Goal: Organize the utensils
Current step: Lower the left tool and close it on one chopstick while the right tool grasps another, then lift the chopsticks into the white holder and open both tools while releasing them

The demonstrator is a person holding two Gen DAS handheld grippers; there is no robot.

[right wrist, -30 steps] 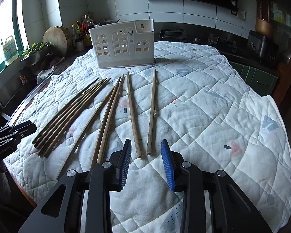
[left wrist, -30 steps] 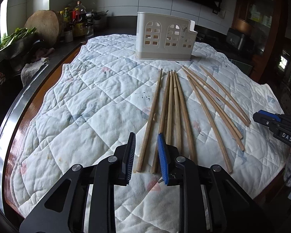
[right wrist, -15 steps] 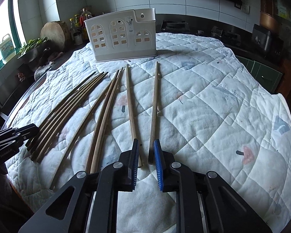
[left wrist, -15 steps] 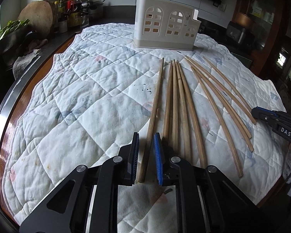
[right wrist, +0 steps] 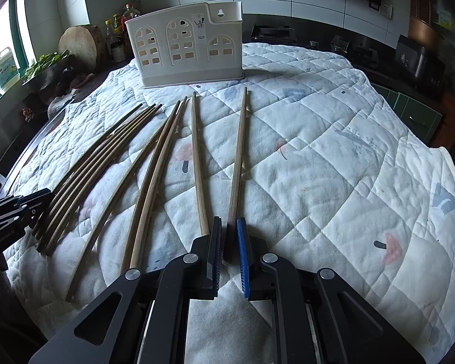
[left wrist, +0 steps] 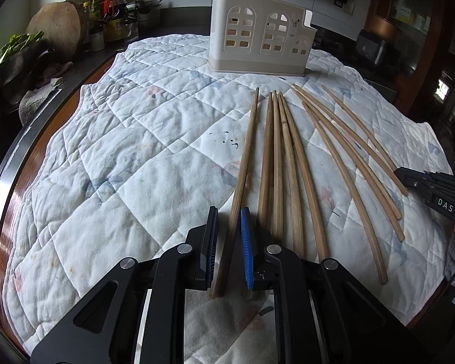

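Observation:
Several wooden chopsticks lie side by side on a white quilted cloth (left wrist: 121, 151), tips toward a cream utensil holder (left wrist: 257, 45) standing upright at the far end. My left gripper (left wrist: 229, 212) is down on the cloth, shut on the near end of the leftmost chopstick (left wrist: 245, 151). My right gripper (right wrist: 229, 221) is shut on the near end of the rightmost chopstick (right wrist: 239, 151). The holder (right wrist: 185, 48) is just beyond that chopstick's tip. Each gripper shows at the edge of the other's view: right gripper (left wrist: 433, 188), left gripper (right wrist: 15, 212).
The cloth (right wrist: 348, 182) covers a round wooden table whose rim (left wrist: 12, 200) shows at the left. On the counter behind are bottles (left wrist: 112, 9), a round chopping block (left wrist: 57, 27) and a pan of greens (left wrist: 12, 51). Dark appliances (right wrist: 418, 57) line the right counter.
Both grippers have come forward and down over the near chopstick ends, and their jaws have narrowed from a wide gap until they pinch one chopstick each.

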